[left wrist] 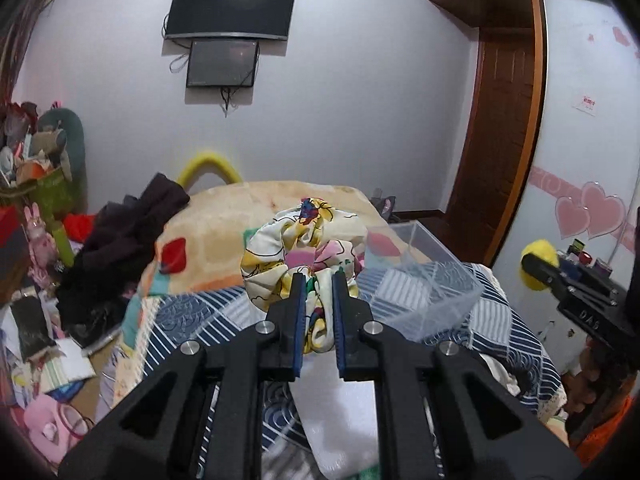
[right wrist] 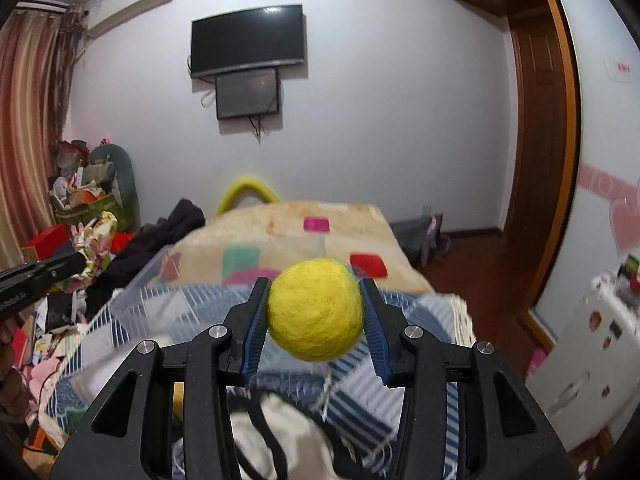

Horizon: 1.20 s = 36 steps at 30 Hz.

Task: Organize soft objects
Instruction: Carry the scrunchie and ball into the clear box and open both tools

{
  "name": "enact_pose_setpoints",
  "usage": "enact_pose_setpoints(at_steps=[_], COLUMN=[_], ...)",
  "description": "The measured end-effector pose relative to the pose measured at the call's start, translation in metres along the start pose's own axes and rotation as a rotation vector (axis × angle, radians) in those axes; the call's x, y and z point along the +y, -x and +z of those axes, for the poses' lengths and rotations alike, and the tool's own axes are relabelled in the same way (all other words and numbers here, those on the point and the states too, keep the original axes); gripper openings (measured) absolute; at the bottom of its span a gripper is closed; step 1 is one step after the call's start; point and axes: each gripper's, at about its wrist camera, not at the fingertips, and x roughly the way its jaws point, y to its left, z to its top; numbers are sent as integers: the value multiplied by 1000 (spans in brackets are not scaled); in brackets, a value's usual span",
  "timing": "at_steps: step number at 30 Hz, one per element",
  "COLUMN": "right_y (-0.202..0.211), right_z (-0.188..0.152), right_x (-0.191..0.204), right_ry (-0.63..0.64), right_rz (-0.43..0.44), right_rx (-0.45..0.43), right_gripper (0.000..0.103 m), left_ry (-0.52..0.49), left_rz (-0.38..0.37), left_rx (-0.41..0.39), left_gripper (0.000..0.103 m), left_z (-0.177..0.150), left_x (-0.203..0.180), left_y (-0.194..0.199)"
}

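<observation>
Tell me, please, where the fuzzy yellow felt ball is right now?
The fuzzy yellow felt ball is clamped in the right gripper, held above the clear plastic bin on the bed.

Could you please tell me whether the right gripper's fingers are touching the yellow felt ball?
Touching. The right wrist view shows the yellow felt ball pinched between the right gripper; both blue pads press its sides with no gap.
</observation>
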Motion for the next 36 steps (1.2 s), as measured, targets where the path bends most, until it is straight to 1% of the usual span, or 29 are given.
enact_pose_setpoints(at_steps=[6,9,12,14,17,20,22,26,29,31,34,35,36], right_y=[-15,-21,-34,-42,-54,-65,-75,-96,-105,-106,-108,-108,-105], right_z=[22,23,23,21,18,12,6,-6,-12,-15,-16,-16,-17], right_x=[21,29,34,36,36,36,36,37,34,34,37,39,40], right_ry=[27,32,32,31,32,32,39,82,82,96,122,127,132], right_rz=[42,58,74,88,101,113,127,124,151,157,152,153,152], right_rx=[-56,-57,-35,-12,31,83,135,245,314,342,371,377,378], right_gripper=[41,41,41,41,41,41,41,41,41,41,42,43,43], left_ry=[-50,-60,-55,-50,-59,-61,-58,-49,-50,-55,-42,-40,-40], left_rz=[54,51,38,27,31,48,56,44,42,55,41,37,35], left_rx=[-14,-13,-5,14,45,108,142,219,261,275,300,308,315], left_gripper=[11,11,12,12,12,12,12,12,12,12,12,14,19], left_z=[25,34,42,44,45,40,36,28,23,20,18,18,17], left_x=[1,1,2,2,3,5,7,10,11,12,13,13,13], left_y=[-8,-15,-26,-35,-51,-72,-85,-110,-125,-132,-141,-143,-146])
